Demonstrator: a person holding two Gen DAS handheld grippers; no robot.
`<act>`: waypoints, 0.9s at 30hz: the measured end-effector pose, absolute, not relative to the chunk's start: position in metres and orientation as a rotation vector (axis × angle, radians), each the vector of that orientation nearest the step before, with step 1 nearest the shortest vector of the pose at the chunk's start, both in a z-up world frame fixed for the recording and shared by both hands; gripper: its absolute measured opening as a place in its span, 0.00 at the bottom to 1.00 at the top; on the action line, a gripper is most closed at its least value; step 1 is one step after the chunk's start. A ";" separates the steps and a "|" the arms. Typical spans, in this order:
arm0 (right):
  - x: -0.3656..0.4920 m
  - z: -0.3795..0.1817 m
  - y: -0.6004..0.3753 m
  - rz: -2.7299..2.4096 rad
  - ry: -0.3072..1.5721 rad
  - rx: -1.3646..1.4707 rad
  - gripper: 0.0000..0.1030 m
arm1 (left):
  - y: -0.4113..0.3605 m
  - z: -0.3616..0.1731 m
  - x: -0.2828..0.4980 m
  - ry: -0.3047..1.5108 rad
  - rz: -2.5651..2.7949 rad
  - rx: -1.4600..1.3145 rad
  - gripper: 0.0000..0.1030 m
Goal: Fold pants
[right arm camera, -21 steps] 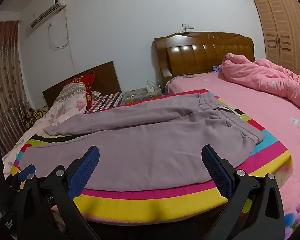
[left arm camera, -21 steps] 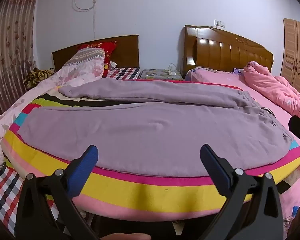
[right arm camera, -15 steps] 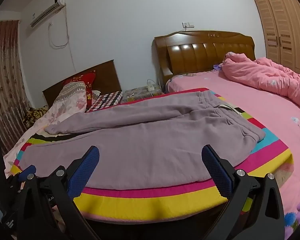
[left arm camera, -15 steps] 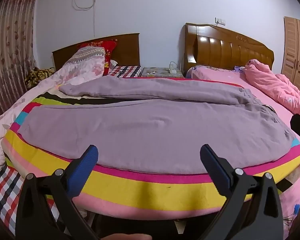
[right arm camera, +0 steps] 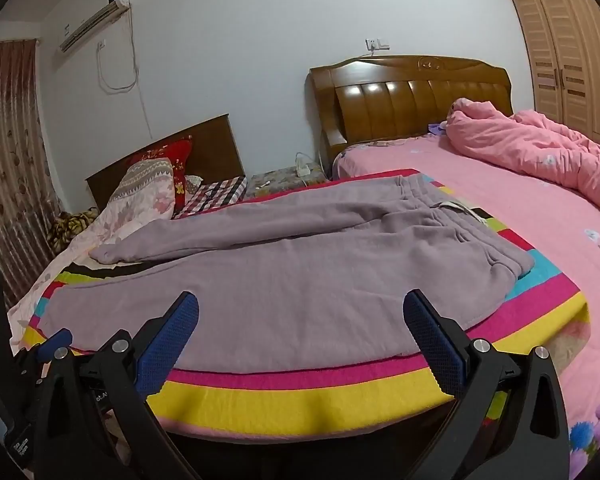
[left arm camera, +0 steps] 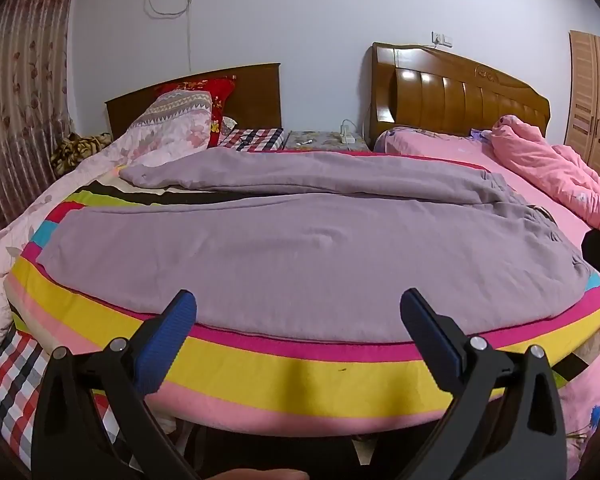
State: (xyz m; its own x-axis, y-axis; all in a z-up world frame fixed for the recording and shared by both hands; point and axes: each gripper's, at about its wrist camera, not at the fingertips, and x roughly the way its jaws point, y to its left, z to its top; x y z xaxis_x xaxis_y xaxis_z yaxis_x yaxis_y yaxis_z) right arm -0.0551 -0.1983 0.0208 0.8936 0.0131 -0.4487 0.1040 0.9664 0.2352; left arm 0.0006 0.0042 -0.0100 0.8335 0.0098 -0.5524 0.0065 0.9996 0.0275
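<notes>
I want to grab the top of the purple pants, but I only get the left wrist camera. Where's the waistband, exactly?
Observer: In the right wrist view the waistband is at the right end of the pants, with a white drawstring lying on it.
Operator: Is my other gripper holding anything?
Observer: No. The right gripper is open and empty, in front of the near leg.
Operator: What's that box corner high on the wall?
Observer: An air conditioner, fully visible in the right wrist view, above the small bed.
</notes>
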 end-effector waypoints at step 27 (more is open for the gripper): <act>-0.052 0.015 -0.199 -0.040 0.488 0.270 0.96 | 0.004 -0.013 0.001 0.603 0.005 0.029 0.99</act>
